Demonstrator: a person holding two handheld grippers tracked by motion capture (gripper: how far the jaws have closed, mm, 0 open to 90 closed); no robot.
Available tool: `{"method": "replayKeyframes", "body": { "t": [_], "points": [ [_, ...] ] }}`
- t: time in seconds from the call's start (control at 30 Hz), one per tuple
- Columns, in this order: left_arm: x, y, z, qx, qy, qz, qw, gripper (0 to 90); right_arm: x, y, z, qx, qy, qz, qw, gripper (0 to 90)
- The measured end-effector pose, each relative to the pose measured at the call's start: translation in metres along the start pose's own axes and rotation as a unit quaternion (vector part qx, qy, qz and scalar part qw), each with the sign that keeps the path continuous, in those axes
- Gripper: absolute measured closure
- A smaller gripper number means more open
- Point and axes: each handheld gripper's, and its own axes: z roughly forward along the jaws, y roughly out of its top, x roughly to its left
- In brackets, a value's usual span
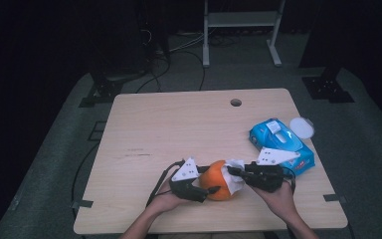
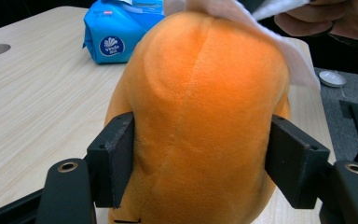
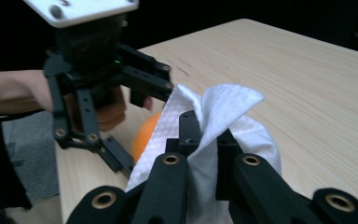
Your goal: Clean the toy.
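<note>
The orange plush toy (image 1: 218, 182) sits on the near part of the table (image 1: 179, 129), slightly right of centre, between the two grippers. In the left gripper view it stands with its long axis roughly upright, a seam running up its middle. The left gripper (image 1: 206, 191) clamps the toy low on its sides, both black pads pressed into the fabric. The right gripper (image 1: 232, 173) comes in from the right with its jaws closed on a white wipe (image 1: 235, 175); the wipe lies against the toy's upper right side, so the toy is immediately left of that gripper. Judgement: the wiping stroke depends on the wipe staying in contact while the left gripper holds the toy steady; the right hand is the working one.

A blue wipe pack (image 1: 280, 143) lies right of the toy, toward the table's right edge, with a small white disc (image 1: 301, 127) just beyond it. The table is pale wood with a round hole (image 1: 236, 102) near its far edge. Grey floor, cables and dark stands surround it.
</note>
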Motion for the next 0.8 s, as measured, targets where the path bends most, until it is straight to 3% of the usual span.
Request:
{"method": "replayKeyframes", "body": {
  "t": [0.13,0.23,0.3,0.43,0.57,0.7,0.8],
  "points": [
    [-0.007,0.002,0.002,0.006,-0.001,0.028,0.9996,30.1,0.007,0.004,0.01,0.0,0.023,-0.013,0.9997,85.8],
    [-0.007,0.001,0.002,0.003,-0.003,0.028,0.9996,30.2,0.008,0.008,0.014,-0.001,0.012,-0.022,0.9997,85.8],
    [-0.006,0.001,0.002,0.003,-0.006,0.027,0.9996,30.4,0.003,0.008,0.014,-0.007,0.002,-0.012,0.9999,85.8],
    [-0.003,-0.002,-0.001,0.003,-0.009,0.017,0.9998,30.5,-0.008,0.003,0.01,-0.014,-0.021,0.006,0.9997,85.8],
    [0.01,-0.007,-0.007,-0.004,-0.009,-0.026,0.9996,30.5,-0.015,-0.005,0.001,-0.015,-0.033,0.024,0.999,85.7],
    [0.013,-0.008,-0.007,-0.004,-0.011,-0.032,0.9994,30.1,-0.009,-0.009,0.001,-0.018,-0.025,0.027,0.9991,84.5],
    [0.012,-0.008,-0.006,-0.005,-0.01,-0.031,0.9995,30.0,0.0,-0.005,0.006,-0.027,-0.004,0.018,0.9995,84.8]
  ]
}}
